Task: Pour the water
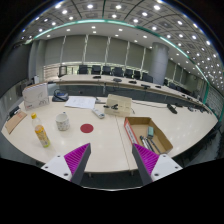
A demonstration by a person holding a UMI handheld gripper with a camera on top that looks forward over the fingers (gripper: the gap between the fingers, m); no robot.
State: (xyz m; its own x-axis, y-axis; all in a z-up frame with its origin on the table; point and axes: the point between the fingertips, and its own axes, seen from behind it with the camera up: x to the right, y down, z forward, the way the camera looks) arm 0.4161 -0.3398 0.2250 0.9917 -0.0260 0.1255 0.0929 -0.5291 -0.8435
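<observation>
A bottle of yellow liquid with a yellow cap [41,133] stands on the pale table [105,135], ahead of my fingers and to the left. A pale cup [63,121] stands just beyond it, and a small red disc [87,128] lies to the cup's right. My gripper [111,160] is open and empty, held back from the table's near edge, with the magenta pads [75,157] well apart.
An open cardboard box [147,133] with small items sits beyond the right finger. Another cardboard box [119,104], papers [80,102], a black device [61,96] and a white stand [36,95] lie farther back. Office chairs [110,72] line long desks beyond.
</observation>
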